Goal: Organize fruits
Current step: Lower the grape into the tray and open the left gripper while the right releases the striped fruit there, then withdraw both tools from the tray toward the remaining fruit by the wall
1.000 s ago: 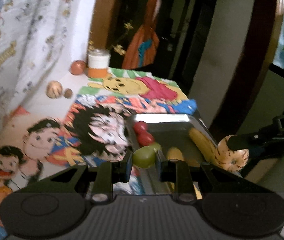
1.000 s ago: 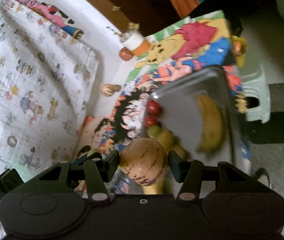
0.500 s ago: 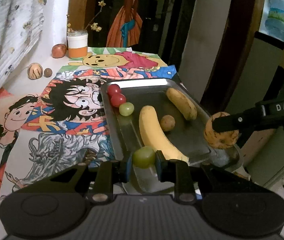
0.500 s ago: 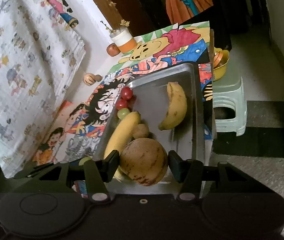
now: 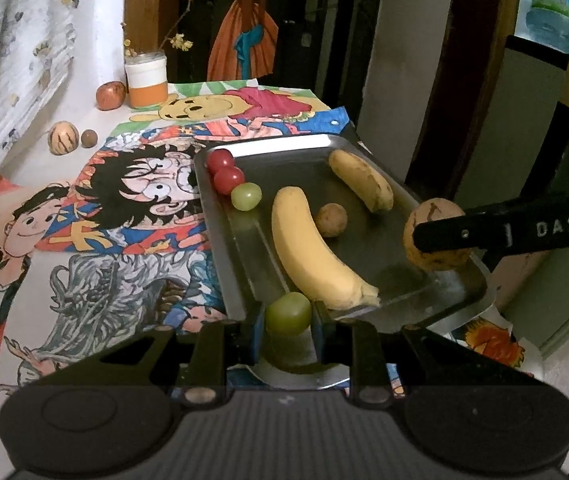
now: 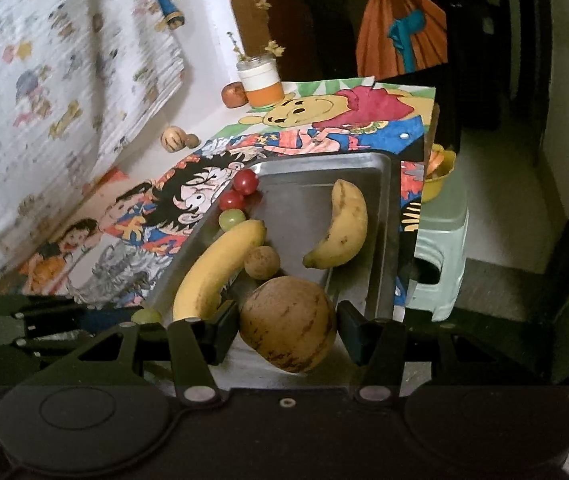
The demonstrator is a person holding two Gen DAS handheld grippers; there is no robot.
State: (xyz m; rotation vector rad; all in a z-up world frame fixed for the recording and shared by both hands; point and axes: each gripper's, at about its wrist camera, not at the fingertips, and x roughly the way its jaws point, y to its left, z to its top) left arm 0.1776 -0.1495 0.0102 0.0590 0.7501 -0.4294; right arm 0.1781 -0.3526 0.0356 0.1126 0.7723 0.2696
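My left gripper (image 5: pixel 287 316) is shut on a green grape (image 5: pixel 287 314) at the near edge of the metal tray (image 5: pixel 368 240). My right gripper (image 6: pixel 287 326) is shut on a round tan striped melon (image 6: pixel 287 323), held over the tray's near right corner; it also shows in the left wrist view (image 5: pixel 432 236). In the tray (image 6: pixel 296 184) lie a long banana (image 5: pixel 312 252), a shorter banana (image 5: pixel 362 184), a small brown fruit (image 5: pixel 330 220), two red grapes (image 5: pixel 224 170) and a green grape (image 5: pixel 246 196).
A cartoon-print cloth (image 5: pixel 132 200) covers the table. At the back left stand a white and orange jar (image 5: pixel 146 82), a red fruit (image 5: pixel 110 95), a striped melon (image 5: pixel 60 137) and a small brown fruit (image 5: pixel 88 138). A pale stool (image 6: pixel 440 256) stands right of the table.
Both grippers, still holding their fruit, pulled back and rose from the tray, so the whole tray came into view. The right gripper's melon now sits over the tray's near right corner.
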